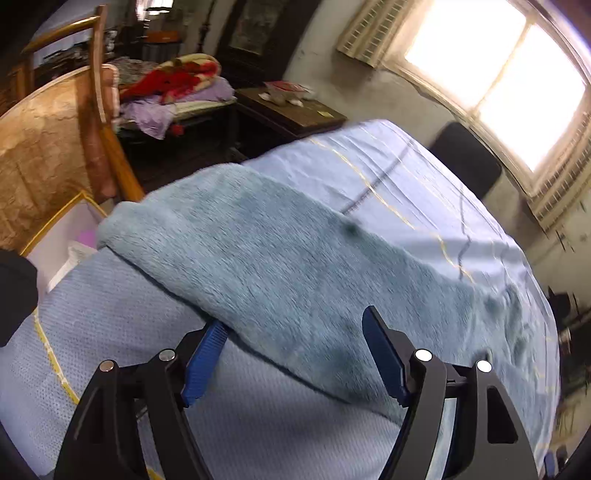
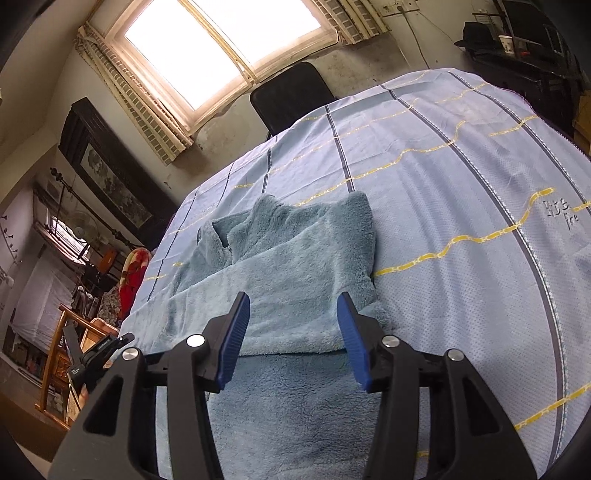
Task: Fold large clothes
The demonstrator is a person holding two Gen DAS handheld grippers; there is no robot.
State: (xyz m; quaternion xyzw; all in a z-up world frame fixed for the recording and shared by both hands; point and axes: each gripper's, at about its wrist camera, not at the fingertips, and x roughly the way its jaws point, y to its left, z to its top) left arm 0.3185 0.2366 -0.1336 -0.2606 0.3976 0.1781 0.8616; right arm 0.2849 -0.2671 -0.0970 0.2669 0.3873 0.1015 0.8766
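Your left gripper (image 1: 295,354) hangs over the bed (image 1: 424,177) with its jaws standing wide apart. Between them you see the near edge of the fluffy blue garment (image 1: 277,258), but the blue pads (image 1: 205,362) do not press on it. The garment lies across the checked bedsheet (image 1: 110,332). A wooden chair (image 1: 55,155) stands beside the bed, at left.

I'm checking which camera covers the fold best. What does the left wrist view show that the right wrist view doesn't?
Only the left wrist view: a white box with a yellow rim beside the bed, and a dark side table.
Only the right wrist view: the garment's bunched far end and a black hat on a shelf.
Both: the fluffy blue garment on the checked bedsheet, the window, open jaws.
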